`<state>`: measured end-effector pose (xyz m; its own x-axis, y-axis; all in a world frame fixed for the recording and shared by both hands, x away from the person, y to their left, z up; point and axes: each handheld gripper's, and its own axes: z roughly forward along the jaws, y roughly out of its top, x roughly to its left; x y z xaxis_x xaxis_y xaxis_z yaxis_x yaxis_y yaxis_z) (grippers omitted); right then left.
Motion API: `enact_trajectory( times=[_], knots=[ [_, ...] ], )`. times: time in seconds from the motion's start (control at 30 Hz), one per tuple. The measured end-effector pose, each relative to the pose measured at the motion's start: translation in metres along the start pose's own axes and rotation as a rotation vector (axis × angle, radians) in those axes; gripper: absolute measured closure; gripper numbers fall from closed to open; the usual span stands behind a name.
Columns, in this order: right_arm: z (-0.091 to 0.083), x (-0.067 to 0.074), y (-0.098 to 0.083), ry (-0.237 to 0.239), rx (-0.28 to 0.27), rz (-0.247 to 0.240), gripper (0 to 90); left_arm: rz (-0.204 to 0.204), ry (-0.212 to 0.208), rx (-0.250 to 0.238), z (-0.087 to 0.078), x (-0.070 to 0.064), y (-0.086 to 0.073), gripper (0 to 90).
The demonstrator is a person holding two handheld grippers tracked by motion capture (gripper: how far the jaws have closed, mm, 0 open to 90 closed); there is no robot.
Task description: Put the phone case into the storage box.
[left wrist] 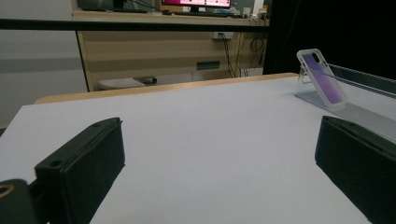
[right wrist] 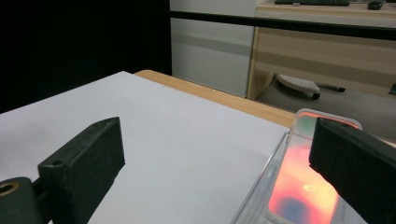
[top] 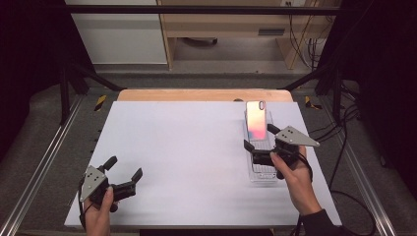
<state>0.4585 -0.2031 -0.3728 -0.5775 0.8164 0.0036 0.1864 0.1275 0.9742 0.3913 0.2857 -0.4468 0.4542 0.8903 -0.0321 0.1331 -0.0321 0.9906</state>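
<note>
High view: the right hand-held gripper hovers with its jaws spread wide at the near end of a phone case, which leans tilted on a clear stand at the right side of the white tabletop. The jaws hold nothing; one sits left of the stand, the other at the case's right edge, so the case is roughly between them but not gripped. The left hand-held gripper rests low at the near left corner, well apart from the case, jaws open and empty.

Left gripper view: both black jaws stand wide apart over bare tabletop, with the phone case far off at the right, propped upright-tilted on its clear stand.

Right gripper view: the jaws are fully open, and the phone case, glowing orange-pink, lies just under and beside the right-hand jaw, which overlaps its top edge; the left-hand jaw is over bare tabletop.

The step in hand looks like the approach to grasp the case. The next move likely calls for shifting the right hand-held gripper sideways so the case is centred between the jaws, then closing on its long edges without knocking it off the stand.
</note>
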Motion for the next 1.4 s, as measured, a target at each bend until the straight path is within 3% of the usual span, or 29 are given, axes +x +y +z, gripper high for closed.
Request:
enact_trajectory(
  times=[0.63,1.4],
  knots=[
    [-0.031,-0.017,-0.015,-0.053,-0.042,0.022,3.4,0.008,-0.003,0.000,0.000,0.000,0.000,1.0],
    [-0.055,-0.034,-0.036,-0.111,-0.056,0.030,3.2,0.011,-0.002,-0.005,-0.001,0.000,0.000,1.0]
  ],
)
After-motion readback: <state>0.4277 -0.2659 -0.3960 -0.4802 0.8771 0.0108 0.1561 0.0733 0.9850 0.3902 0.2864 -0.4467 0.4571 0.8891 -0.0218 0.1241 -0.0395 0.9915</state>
